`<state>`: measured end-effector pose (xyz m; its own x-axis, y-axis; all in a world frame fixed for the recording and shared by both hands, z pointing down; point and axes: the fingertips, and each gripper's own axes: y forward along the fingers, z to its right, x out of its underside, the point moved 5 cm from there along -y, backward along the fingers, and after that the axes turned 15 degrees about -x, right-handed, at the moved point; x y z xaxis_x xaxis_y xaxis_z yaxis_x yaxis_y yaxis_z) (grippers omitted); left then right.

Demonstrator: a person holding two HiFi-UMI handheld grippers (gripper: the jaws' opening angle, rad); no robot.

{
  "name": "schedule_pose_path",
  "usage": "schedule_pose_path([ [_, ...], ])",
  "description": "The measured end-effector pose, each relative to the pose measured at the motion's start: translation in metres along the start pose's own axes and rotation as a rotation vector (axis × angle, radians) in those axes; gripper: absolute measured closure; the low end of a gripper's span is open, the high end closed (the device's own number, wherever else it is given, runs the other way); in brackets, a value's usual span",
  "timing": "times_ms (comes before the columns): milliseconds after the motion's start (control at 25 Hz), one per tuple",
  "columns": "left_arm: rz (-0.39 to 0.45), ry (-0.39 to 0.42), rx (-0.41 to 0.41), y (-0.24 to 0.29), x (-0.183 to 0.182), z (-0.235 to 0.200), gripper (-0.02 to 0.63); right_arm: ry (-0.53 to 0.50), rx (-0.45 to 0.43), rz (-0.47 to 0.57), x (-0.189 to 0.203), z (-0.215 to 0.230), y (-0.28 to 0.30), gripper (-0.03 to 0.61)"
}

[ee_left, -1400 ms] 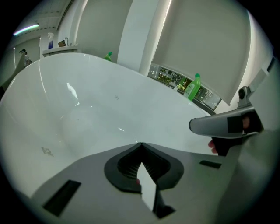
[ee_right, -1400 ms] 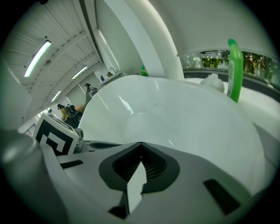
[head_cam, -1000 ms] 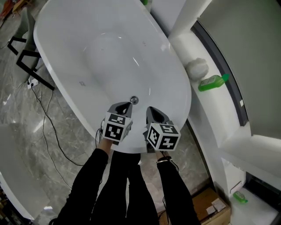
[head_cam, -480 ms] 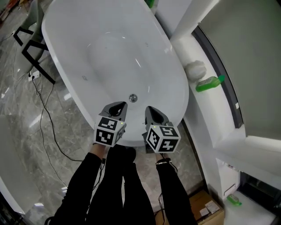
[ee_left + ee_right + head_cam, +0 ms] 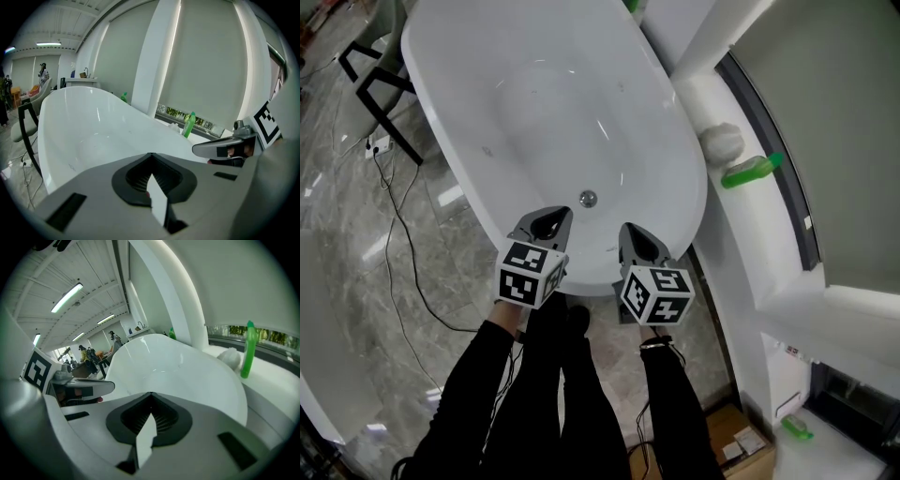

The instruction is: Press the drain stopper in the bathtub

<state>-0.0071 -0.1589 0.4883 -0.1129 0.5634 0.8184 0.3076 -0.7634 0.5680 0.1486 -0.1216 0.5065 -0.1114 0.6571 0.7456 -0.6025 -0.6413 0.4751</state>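
The white bathtub [image 5: 670, 159] runs away from the person over a grey marble floor [image 5: 356, 272]. Its round metal drain stopper [image 5: 588, 198] sits on the tub bottom at the near end. The left hand-held gripper [image 5: 551, 221] hovers over the near rim, with its tip just short of the stopper and to its left. The right hand-held gripper [image 5: 637, 242] hangs beside it, a little nearer the person. The stopper lies ahead of the gap between them, and neither touches it. In each gripper's own view the jaws are closed together at the tips, with nothing between them. On the white ledge [image 5: 741, 244] to the right of the tub lie a green bottle [image 5: 753, 172] on its side and a white rounded object [image 5: 722, 142] just beyond it. A black cable [image 5: 397, 253] trails across the floor to the left, near a black-legged frame [image 5: 380, 89] by the tub's far side. A cardboard box [image 5: 748, 439] stands on the floor by the person's right leg.
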Motion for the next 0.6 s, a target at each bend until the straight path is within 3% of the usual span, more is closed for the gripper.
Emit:
schedule_pose_path([
  [600, 0.011, -0.016, -0.016, -0.02, 0.012, 0.003, 0.609, -0.055, -0.015, -0.027, 0.01, -0.014, -0.005, 0.58],
])
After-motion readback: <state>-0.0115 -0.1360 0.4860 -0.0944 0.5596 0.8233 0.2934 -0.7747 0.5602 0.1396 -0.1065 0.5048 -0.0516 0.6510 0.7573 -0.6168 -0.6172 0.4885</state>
